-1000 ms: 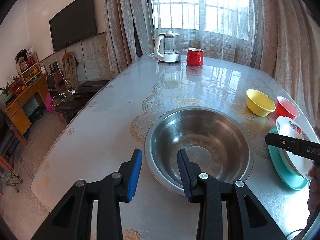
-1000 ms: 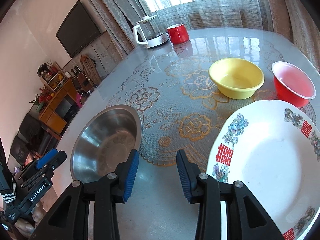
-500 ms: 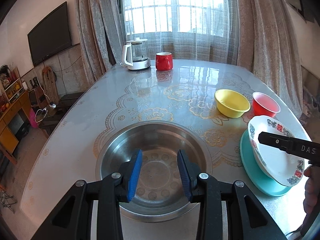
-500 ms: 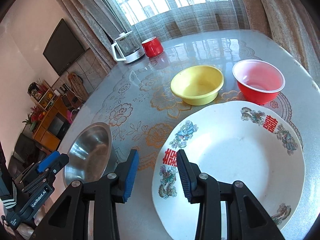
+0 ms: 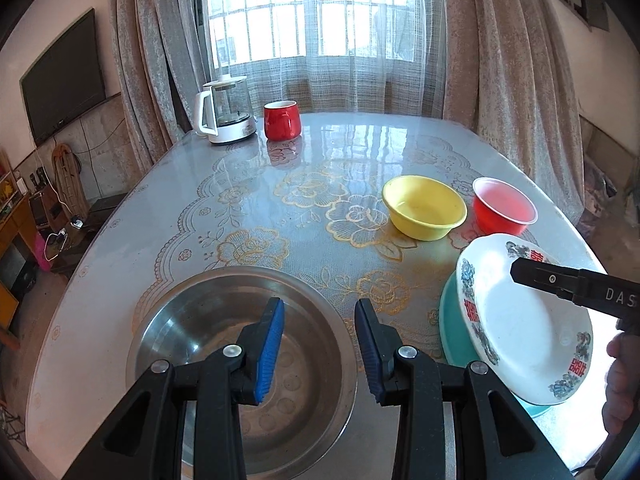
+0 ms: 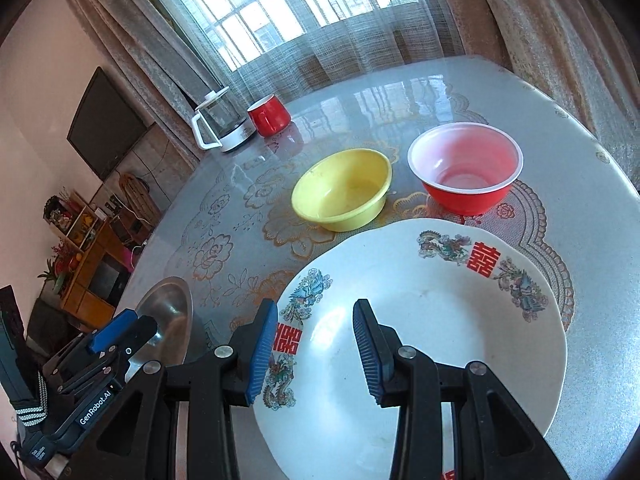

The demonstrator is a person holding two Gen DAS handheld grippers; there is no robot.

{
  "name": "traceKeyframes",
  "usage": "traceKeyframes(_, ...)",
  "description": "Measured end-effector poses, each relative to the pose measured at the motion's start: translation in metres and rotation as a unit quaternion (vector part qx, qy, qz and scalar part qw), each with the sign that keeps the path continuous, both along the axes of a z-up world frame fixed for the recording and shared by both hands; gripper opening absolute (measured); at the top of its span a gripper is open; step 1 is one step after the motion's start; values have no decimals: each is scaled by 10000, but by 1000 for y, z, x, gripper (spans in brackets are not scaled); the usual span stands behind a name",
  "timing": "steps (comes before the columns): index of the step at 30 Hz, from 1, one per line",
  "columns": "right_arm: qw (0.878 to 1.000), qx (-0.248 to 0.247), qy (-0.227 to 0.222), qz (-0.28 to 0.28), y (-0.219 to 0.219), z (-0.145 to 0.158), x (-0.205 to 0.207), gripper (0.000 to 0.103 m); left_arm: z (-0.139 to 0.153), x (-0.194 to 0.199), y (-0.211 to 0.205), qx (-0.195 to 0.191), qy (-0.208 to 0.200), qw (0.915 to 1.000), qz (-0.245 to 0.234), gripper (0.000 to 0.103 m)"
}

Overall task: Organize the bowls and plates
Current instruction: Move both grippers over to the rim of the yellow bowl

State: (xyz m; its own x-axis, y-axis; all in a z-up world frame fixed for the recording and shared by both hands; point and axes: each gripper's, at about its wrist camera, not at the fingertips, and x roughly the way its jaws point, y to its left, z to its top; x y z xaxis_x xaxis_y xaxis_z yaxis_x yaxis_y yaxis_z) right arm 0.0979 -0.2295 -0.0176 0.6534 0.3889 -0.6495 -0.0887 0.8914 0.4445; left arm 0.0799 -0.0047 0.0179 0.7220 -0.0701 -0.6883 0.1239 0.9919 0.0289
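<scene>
Flanking yellow bowl (image 5: 424,207): red bowl (image 5: 503,211)

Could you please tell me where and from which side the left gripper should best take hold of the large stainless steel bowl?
Probably the thin rim of the stainless steel bowl, nearest the left gripper, coming down from above. The bowl sits upright and is far wider than the open jaws, so only its rim would fit between them, one finger inside the wall and one outside.

The left gripper (image 5: 319,342) has swung from the steel basin's (image 5: 312,392) 9 o'clock rim to above its 3 o'clock rim. The right gripper (image 6: 315,344) has shifted from bare tabletop (image 6: 240,216) to above the white plate's (image 6: 460,340) 9 o'clock half.
</scene>
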Motion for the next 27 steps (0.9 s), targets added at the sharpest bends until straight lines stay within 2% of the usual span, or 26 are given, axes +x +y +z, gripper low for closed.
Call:
traceKeyframes(13, 9996, 146, 121, -205, -11, 8, 43, 40, 4, 50, -17, -164, 173, 9997, -76, 37)
traceKeyframes(19, 9993, 196, 226, -216, -6, 7, 66, 40, 3, 74, -31, -227, 321, 9987, -327, 37)
traceKeyframes(22, 9990, 264, 277, -213, -6, 7, 73, 40, -1, 87, -36, -393, 521, 9969, -434, 49)
traceKeyframes(27, 9982, 411, 280, -335, -14, 10, 78, 40, -9, 106, -43, -660, 888, 9922, -577, 50)
